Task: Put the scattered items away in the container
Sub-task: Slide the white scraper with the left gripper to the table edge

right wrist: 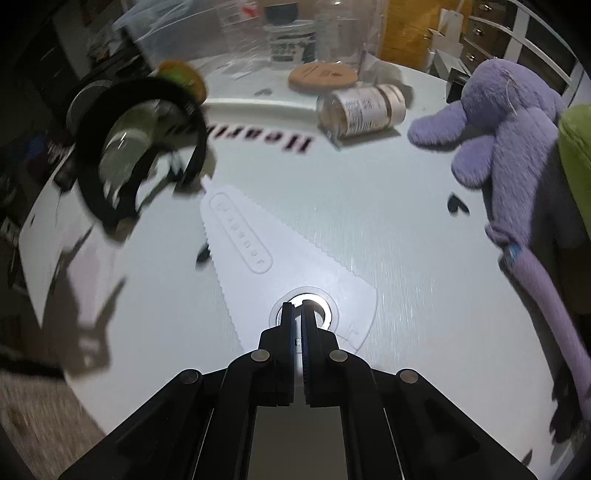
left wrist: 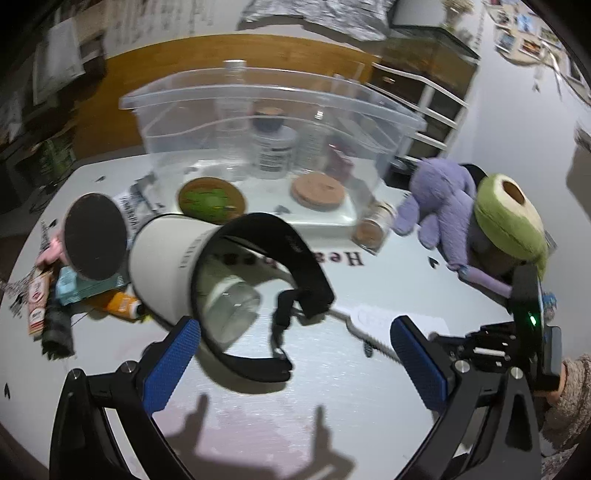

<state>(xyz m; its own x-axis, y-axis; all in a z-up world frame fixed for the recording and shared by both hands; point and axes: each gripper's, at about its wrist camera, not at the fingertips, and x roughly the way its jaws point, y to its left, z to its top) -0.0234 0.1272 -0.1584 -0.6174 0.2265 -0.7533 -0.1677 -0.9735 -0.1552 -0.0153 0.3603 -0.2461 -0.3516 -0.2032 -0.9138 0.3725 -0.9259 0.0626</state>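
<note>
Left wrist view first: the left tool (left wrist: 295,354) is spread wide, its blue textured pads (left wrist: 170,365) gripping nothing. Right in front of it a white cylindrical mug (left wrist: 166,266) with a black rim and strap is seen lying on its side on the surface (left wrist: 332,387), which is white and faintly grained. Behind it stands the clear plastic container (left wrist: 273,147), where a bottle, a jar and two round cork-like coasters can be made out. A fuzzy purple plush (left wrist: 439,199) and a green plush avocado (left wrist: 509,218) are piled on the right; small packets and tubes are scattered on the left. An orange wall panel shows behind.

Right wrist view: the right tool (right wrist: 297,304) is clenched on the ring end of a flat white serrated scraper (right wrist: 288,258), which lies flat on the surface. A glass spice jar (right wrist: 360,109) is tipped over just outside the container (right wrist: 332,33). The purple plush (right wrist: 509,155) sprawls on the right. White shelving is seen in the far corner.
</note>
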